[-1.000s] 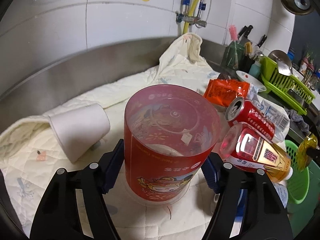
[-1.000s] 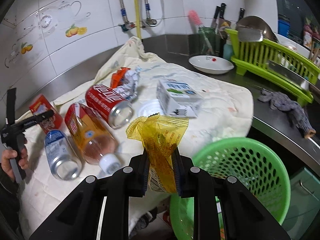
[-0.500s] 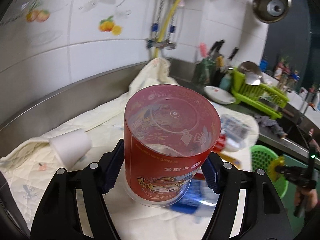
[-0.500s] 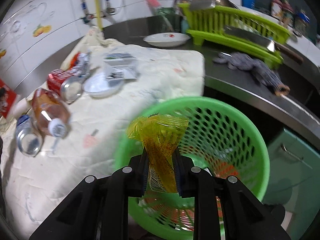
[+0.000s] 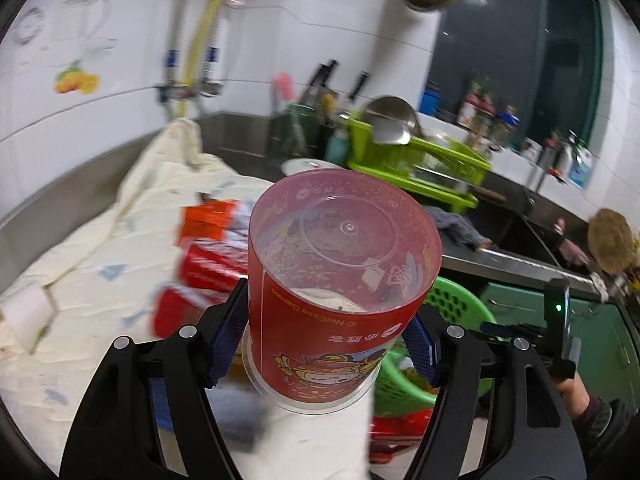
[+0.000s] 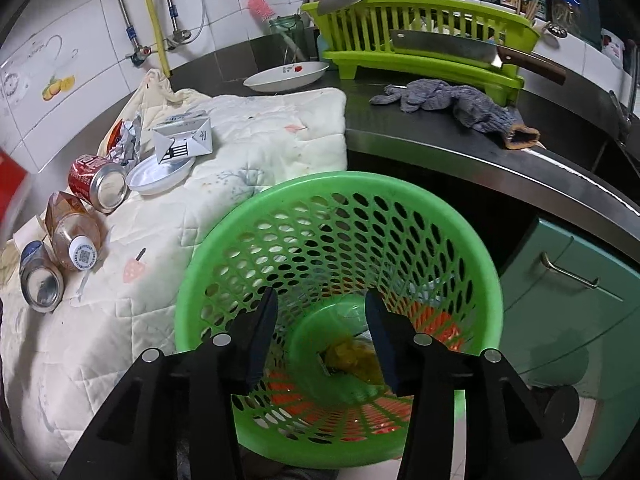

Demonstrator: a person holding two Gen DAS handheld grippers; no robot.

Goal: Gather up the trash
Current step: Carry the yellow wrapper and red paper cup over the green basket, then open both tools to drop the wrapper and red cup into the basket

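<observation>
My left gripper (image 5: 320,328) is shut on a red printed plastic cup (image 5: 340,280), held bottom-up in the air over the padded cloth (image 5: 92,256). Beyond the cup shows the green perforated basket (image 5: 456,304). In the right wrist view my right gripper (image 6: 320,320) hovers over the mouth of that basket (image 6: 400,216), its jaws opening with nothing between them. The yellow wrapper (image 6: 352,356) lies on the basket's bottom. On the cloth (image 6: 256,140) remain a red can (image 6: 96,180), a tea bottle (image 6: 72,232), a blue can (image 6: 40,276), a white lid (image 6: 160,172), a milk carton (image 6: 184,140) and an orange wrapper (image 6: 120,136).
A green dish rack (image 6: 416,40) with a cleaver (image 6: 448,48) stands at the back of the dark counter, with a white plate (image 6: 284,76) and a grey rag (image 6: 452,104) nearby. Green cabinet doors (image 6: 576,304) are beside the basket. A person's hand (image 5: 576,396) holds the other gripper.
My right gripper swung from over the cloth to above the basket, opened, and the yellow wrapper dropped inside. My left gripper lifted the red cup and carried it toward the basket.
</observation>
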